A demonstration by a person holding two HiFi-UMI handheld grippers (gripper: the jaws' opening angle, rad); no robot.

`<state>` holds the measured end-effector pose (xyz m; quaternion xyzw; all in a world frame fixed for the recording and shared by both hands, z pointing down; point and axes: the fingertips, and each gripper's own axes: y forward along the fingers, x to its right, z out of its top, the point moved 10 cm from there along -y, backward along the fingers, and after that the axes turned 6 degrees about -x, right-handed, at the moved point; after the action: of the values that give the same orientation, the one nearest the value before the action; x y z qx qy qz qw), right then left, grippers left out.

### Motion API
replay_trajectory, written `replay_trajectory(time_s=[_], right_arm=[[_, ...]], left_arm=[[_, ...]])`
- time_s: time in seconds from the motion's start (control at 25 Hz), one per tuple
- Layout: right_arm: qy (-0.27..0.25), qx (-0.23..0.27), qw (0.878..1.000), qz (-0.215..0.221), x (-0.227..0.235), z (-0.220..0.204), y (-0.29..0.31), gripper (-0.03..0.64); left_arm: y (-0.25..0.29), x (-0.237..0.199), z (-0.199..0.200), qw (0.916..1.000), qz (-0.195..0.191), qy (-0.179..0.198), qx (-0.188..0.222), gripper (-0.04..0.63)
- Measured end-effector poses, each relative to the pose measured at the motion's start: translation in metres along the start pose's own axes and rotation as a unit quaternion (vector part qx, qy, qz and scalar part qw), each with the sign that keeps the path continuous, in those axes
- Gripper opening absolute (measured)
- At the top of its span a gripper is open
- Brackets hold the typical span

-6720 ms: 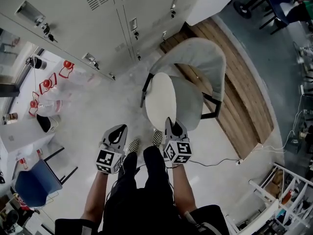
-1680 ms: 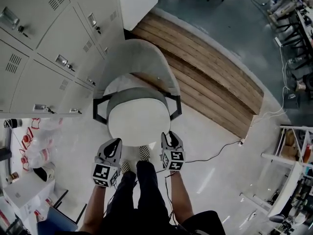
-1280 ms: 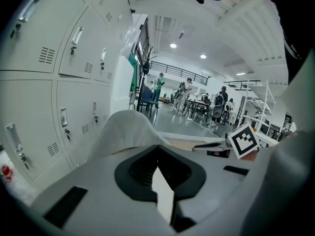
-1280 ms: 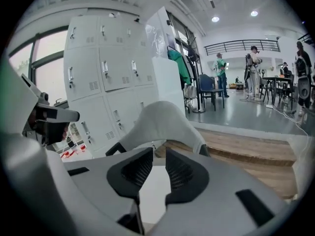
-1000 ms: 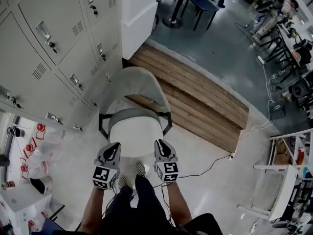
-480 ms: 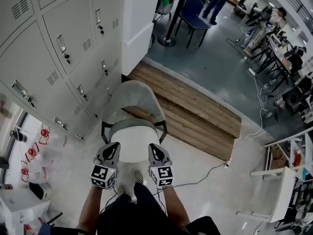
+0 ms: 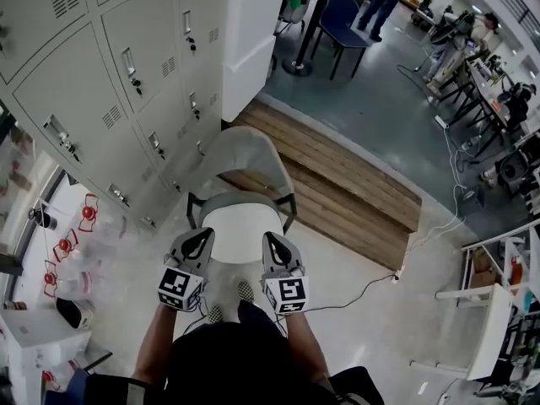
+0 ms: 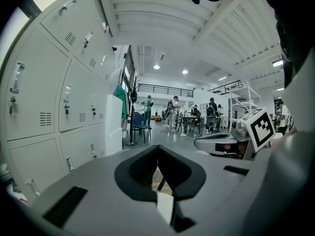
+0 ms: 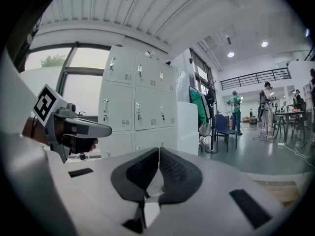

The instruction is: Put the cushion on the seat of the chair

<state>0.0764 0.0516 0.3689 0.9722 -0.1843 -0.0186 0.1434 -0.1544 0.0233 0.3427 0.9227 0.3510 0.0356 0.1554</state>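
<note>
A round white cushion point(image 7: 240, 229) lies on the seat of a grey shell chair point(image 7: 245, 157) with black legs, standing by the lockers. Both grippers hang side by side over the cushion's near edge, above it. My left gripper point(image 7: 202, 235) has its jaws together with nothing between them, which the left gripper view point(image 8: 157, 151) also shows. The right gripper point(image 7: 272, 240) is likewise shut and empty, its pads meeting in the right gripper view point(image 9: 158, 154). Both point roughly level, out over the chair into the room.
Grey lockers point(image 7: 110, 83) line the left. A wooden platform point(image 7: 354, 197) lies behind and right of the chair, with a cable point(image 7: 371, 281) on the floor. Plastic bags point(image 7: 76, 230) sit at the left, a blue chair point(image 7: 346, 19) and people farther off, white shelving point(image 7: 498, 310) at right.
The view has lifted and the chair looks smaller and farther below. Both grippers rose together, staying side by side in front of the cushion, which stays on the seat.
</note>
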Motion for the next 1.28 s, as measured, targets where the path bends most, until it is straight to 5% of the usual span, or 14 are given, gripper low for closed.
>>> replay_trajectory(time_s=[0.48, 1.28], right_arm=[[-0.008, 0.039, 0.999, 0.004, -0.012, 0.029, -0.032, 0.032], [-0.007, 0.039, 0.999, -0.003, -0.018, 0.029, -0.035, 0.029]], left_arm=[[-0.033, 0.008, 0.023, 0.9992, 0.008, 0.004, 0.039, 0.018], [-0.037, 0.008, 0.021, 0.9990, 0.007, 0.004, 0.044, 0.018]])
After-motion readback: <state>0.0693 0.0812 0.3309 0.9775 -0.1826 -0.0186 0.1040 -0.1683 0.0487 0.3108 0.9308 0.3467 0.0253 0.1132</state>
